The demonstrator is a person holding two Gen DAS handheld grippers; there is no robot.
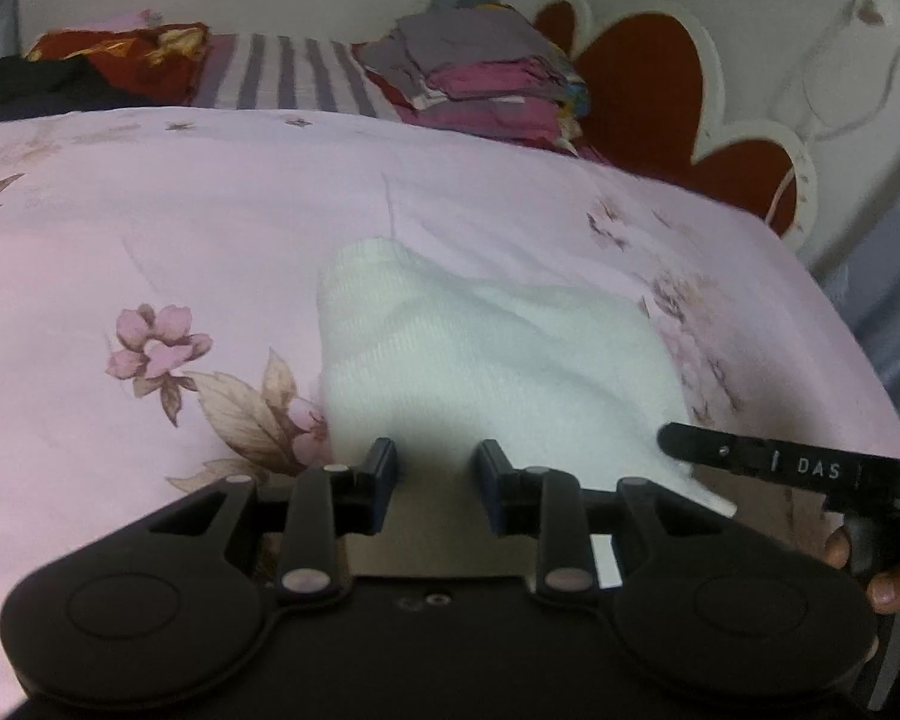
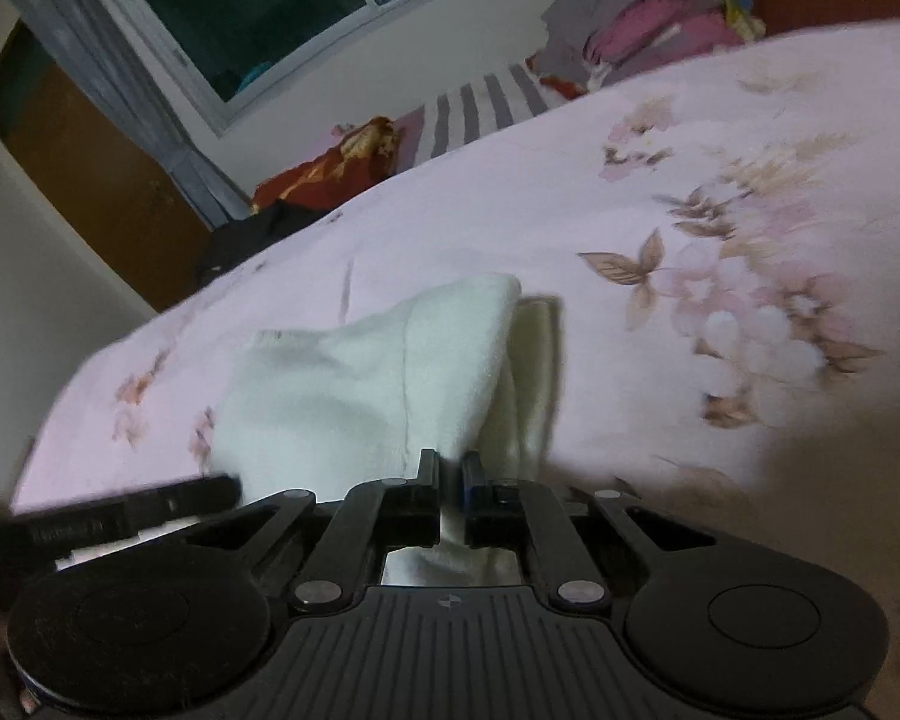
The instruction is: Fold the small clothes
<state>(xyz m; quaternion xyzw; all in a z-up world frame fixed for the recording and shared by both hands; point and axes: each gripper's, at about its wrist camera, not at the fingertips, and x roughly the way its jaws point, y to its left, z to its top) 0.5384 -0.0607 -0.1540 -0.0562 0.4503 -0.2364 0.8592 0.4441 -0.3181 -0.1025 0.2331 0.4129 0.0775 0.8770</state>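
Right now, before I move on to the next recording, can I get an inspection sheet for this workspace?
Surface: pink floral bedspread, lightly creased.
Job's things: white garment, partly folded, one edge lifted.
Clutter: stack of folded clothes; red cloth; dark cloth.
Grippers: left tool open at the garment's near edge; right tool shut on the garment.
Cables: one looped on the headboard.
Surroundings: window, curtain, door.

The white garment is soft ribbed knit cloth, matt and slightly fuzzy. The bed sheet is smooth, thin printed cotton-like fabric. The left hand-held gripper is matt black plastic with dull metal rivets.
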